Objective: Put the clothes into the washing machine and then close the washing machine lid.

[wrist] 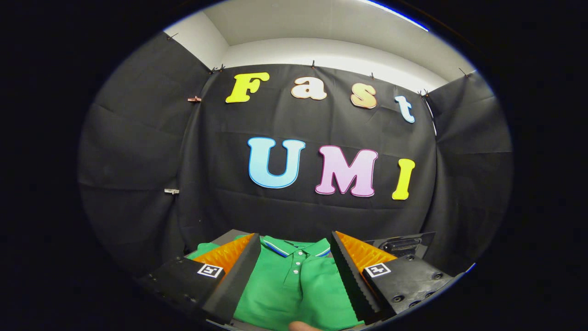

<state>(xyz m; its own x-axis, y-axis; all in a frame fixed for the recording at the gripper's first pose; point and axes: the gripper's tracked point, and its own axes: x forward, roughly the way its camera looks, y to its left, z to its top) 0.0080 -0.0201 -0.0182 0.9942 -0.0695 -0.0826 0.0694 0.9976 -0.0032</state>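
1. Gripper: fingers spread wide, gripping nothing.
2. Green cotton polo shirt with striped collar: flat on grey surface, between and beyond fingers.
3. Dark object: behind right finger; identity unclear.

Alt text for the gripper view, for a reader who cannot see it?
A green polo shirt lies folded between the open claw fingers, collar pointing toward the black cloth wall. Neither finger touches it.
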